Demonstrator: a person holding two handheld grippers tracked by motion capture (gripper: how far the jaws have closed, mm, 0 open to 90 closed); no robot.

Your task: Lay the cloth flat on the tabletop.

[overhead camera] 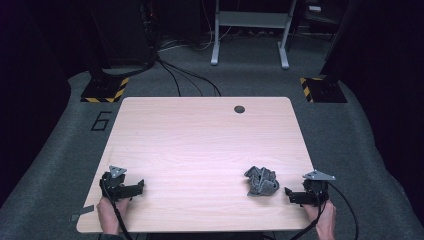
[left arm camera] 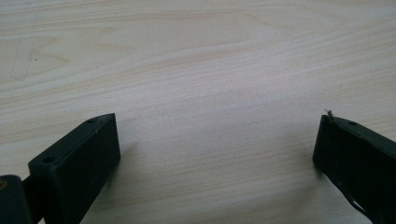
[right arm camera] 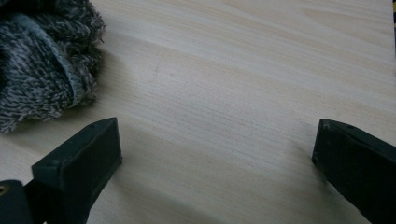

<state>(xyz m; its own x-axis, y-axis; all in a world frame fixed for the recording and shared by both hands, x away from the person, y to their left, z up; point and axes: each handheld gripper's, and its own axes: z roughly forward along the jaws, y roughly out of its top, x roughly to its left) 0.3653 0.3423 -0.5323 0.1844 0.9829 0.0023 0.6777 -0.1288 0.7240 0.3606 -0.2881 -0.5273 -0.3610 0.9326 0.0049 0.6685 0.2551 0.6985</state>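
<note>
Nearest the person's edge of the pale wooden table [overhead camera: 200,145], two matte black grippers are lying low over the smooth, lightly grained top, each held from behind by a hand. The right gripper [overhead camera: 295,195] is sitting just to the right of a crumpled grey cloth [overhead camera: 261,181], close beside it but not touching, with its jaws spread wide and nothing but bare wood between them; a flat grey three-cornered plate is riding on top of it and a dark cable is looping away behind. In the right gripper view the blocky, square-ended jaws are standing far apart, and the cloth [right arm camera: 44,65] is showing as a fuzzy, woolly knit in mottled grey and white, bunched into soft folds just beyond the tip of one jaw. The left gripper [overhead camera: 135,187] is resting well away from the cloth, over towards the table's opposite side, its jaws likewise gaping wide over empty wood, as the left gripper view is showing. Farther off from the cloth, near the table's far edge, a small round dark cable hole [overhead camera: 239,109] is breaking the surface. Beyond the table, dark carpet is spreading out, with black cables snaking across it and yellow-and-black striped bases standing at either side.
</note>
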